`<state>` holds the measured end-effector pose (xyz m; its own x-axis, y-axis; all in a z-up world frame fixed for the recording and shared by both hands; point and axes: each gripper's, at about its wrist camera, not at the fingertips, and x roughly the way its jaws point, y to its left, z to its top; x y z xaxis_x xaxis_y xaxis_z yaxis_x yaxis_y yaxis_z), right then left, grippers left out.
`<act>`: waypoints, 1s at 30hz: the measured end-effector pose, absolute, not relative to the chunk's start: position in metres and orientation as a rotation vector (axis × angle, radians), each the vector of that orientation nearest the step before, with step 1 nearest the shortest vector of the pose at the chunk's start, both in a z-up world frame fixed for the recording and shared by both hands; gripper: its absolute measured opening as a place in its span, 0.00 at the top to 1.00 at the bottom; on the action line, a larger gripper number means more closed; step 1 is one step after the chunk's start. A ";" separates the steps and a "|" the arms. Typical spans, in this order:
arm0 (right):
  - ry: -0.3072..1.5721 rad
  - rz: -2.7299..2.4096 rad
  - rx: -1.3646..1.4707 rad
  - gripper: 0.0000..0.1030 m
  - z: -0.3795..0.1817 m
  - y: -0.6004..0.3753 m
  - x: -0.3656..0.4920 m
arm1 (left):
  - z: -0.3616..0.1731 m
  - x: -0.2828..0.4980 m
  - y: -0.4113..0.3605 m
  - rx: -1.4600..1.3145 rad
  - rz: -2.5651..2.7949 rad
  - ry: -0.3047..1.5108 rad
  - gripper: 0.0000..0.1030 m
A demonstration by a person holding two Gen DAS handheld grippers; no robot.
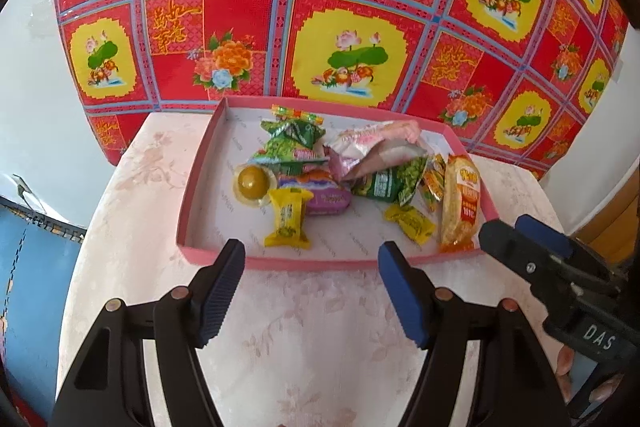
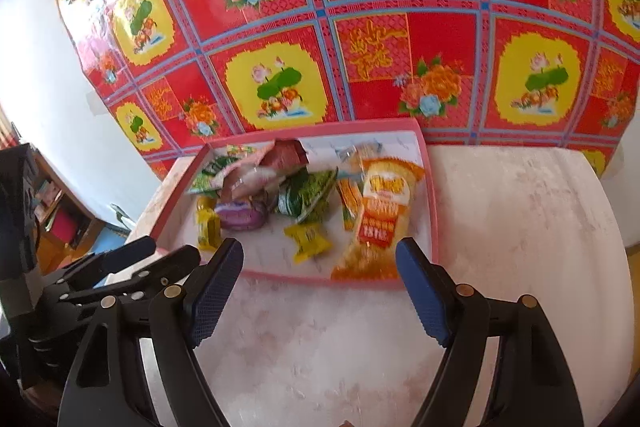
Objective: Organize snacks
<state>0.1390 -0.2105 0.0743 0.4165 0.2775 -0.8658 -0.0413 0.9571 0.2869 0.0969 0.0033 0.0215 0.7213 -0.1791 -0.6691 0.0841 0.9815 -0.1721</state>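
Snacks (image 1: 320, 179) piled in pink tray (image 1: 192, 195); left gripper (image 1: 312, 259) and right gripper (image 2: 320, 259) both spread, nothing held

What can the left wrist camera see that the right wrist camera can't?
Only the left wrist view shows the round amber jelly cup at the left of the snack pile, and a blue floor patch.

Only the right wrist view shows a wooden shelf by the white wall.

Both show the shallow pink cardboard tray on the pale flowered table, the long orange cracker packet, yellow candy wrappers, green packets, the red flowered cloth, and both open, empty tongs, the left tongs and the right tongs.
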 end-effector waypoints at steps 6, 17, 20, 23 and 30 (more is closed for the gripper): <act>1.170 0.179 0.235 0.22 0.064 -0.211 0.125 | 0.013 0.088 0.002 -0.119 -0.135 0.779 0.29; 1.234 0.144 0.230 0.22 0.041 -0.209 0.116 | 0.000 0.088 0.000 -0.109 -0.106 0.833 0.29; 1.248 0.137 0.231 0.22 0.035 -0.208 0.115 | -0.004 0.088 0.000 -0.098 -0.095 0.840 0.29; 1.273 0.123 0.217 0.22 0.028 -0.206 0.115 | -0.008 0.089 -0.002 -0.076 -0.081 0.844 0.29; 1.282 0.115 0.196 0.22 0.022 -0.204 0.114 | -0.016 0.092 -0.004 -0.072 -0.081 0.867 0.29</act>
<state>0.1136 -0.2037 0.0220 0.2827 0.1937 -0.9394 0.0238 0.9777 0.2088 0.0921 -0.0035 -0.0161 0.6447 -0.1005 -0.7578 0.0423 0.9945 -0.0959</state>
